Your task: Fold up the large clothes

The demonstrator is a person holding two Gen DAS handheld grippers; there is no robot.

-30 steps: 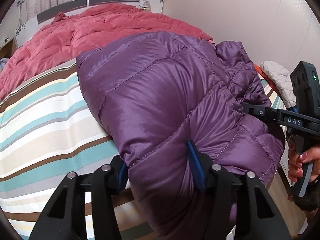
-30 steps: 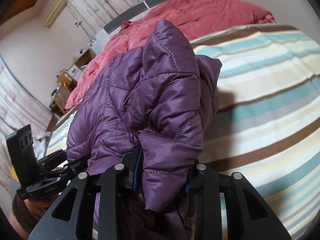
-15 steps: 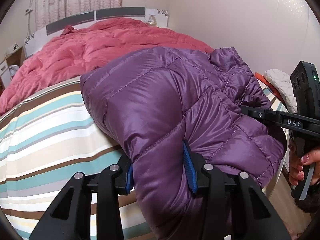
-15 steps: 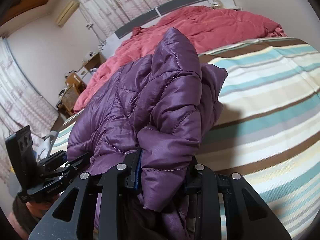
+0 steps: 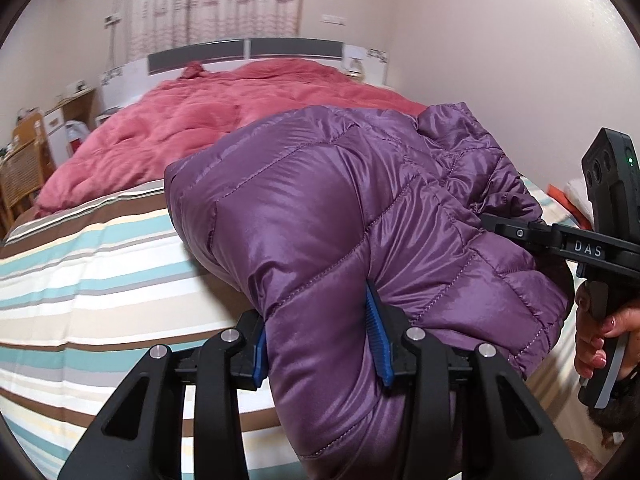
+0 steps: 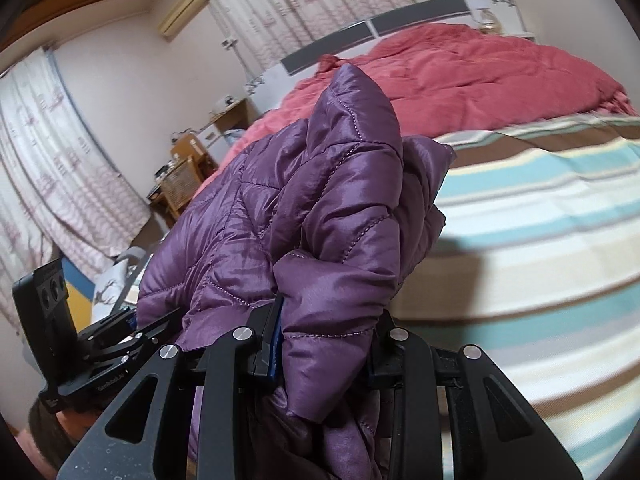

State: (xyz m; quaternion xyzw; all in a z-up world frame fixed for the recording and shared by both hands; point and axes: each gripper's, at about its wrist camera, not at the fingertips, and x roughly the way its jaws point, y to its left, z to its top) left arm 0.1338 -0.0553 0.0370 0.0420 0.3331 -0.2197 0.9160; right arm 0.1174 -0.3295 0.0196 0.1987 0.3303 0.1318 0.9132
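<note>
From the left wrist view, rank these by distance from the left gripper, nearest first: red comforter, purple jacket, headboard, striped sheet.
1. purple jacket: clamped in the left gripper, dead ahead.
2. striped sheet: under and left of the jacket.
3. red comforter: beyond the sheet, upper half of the bed.
4. headboard: behind the comforter, against the curtain wall.
</note>
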